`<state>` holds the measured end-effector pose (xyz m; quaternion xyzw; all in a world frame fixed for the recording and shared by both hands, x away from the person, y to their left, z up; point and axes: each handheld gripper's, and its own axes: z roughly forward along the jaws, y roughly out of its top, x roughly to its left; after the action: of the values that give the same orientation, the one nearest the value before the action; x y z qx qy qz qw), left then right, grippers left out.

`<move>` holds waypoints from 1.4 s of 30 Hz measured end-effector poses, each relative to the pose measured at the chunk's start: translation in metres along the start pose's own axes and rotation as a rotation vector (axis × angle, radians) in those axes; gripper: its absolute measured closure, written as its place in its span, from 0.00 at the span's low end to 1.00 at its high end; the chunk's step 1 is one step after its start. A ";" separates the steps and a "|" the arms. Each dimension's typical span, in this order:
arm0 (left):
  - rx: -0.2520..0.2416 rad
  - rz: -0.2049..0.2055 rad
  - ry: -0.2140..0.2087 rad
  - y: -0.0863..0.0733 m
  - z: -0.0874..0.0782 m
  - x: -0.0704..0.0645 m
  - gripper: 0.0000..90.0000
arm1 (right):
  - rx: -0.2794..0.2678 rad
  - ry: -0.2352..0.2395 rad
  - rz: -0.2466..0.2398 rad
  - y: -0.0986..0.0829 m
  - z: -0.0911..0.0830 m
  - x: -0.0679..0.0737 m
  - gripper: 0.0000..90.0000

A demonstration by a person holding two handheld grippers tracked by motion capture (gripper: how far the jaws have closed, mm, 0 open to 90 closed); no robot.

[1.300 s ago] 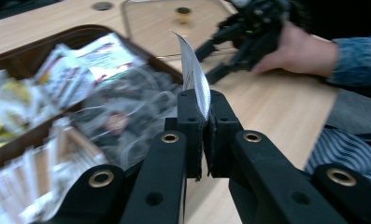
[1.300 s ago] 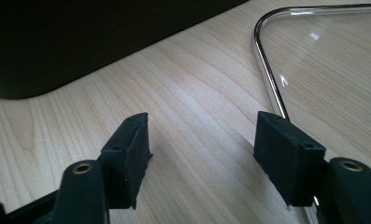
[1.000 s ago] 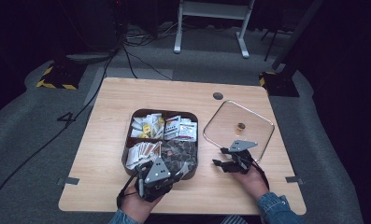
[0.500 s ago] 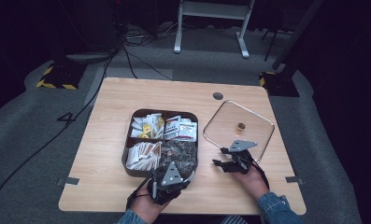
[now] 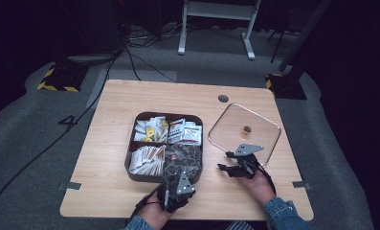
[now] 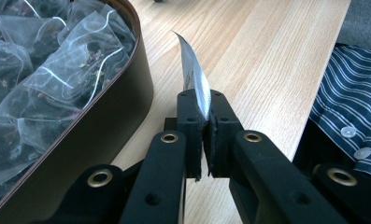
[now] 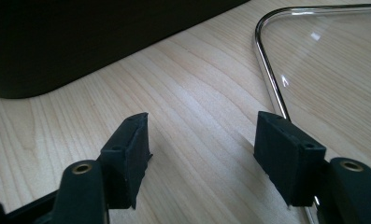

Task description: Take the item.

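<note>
A brown four-part tray [image 5: 130,163] stands mid-table and holds paper sachets and mesh tea bags [image 6: 43,70]. My left gripper [image 5: 180,188] is just in front of the tray's front right corner, near the table's front edge. In the left gripper view the left gripper [image 6: 204,100] is shut on a thin white sachet [image 6: 192,70], which stands edge-on above the jaws beside the tray wall [image 6: 108,116]. My right gripper [image 5: 235,165] rests by the near corner of a glass lid [image 5: 254,139]. In its own view the right gripper [image 7: 202,135] is open over bare wood.
The glass lid's metal rim [image 7: 267,84] lies just right of the right gripper's jaws, and the dark tray wall [image 7: 80,37] lies ahead to their left. A striped shirt [image 6: 351,107] is at the table's front edge. A round grommet [image 5: 223,98] sits near the far edge.
My left gripper has shifted right and back from the tray's front compartments toward the table's front edge. The right gripper has stayed still.
</note>
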<state>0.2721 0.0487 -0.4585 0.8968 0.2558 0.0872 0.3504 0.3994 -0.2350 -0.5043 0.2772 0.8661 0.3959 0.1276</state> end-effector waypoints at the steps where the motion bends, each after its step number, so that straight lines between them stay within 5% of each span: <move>1: 0.002 -0.003 -0.001 0.000 0.001 0.000 0.96 | 0.000 0.000 0.000 0.000 0.000 0.000 0.39; 17: 0.048 0.029 -0.068 0.000 0.005 -0.009 0.89 | 0.000 0.000 0.000 0.000 0.000 0.000 0.39; 24: 0.039 0.049 -0.114 0.003 0.003 -0.012 0.75 | 0.000 0.000 0.000 0.000 0.000 0.000 0.39; 29: 0.000 0.057 -0.148 0.004 -0.001 -0.013 0.72 | 0.000 0.000 0.000 0.000 0.000 0.000 0.39; 37: -0.117 -0.003 -0.178 0.002 -0.021 -0.001 0.68 | -0.001 0.000 0.003 0.000 0.000 0.000 0.39; 42: -0.161 -0.034 -0.118 -0.002 -0.033 0.006 0.67 | -0.001 0.000 0.002 0.000 0.000 0.000 0.39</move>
<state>0.2659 0.0724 -0.4353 0.8648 0.2420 0.0484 0.4372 0.3995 -0.2349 -0.5043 0.2781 0.8656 0.3965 0.1272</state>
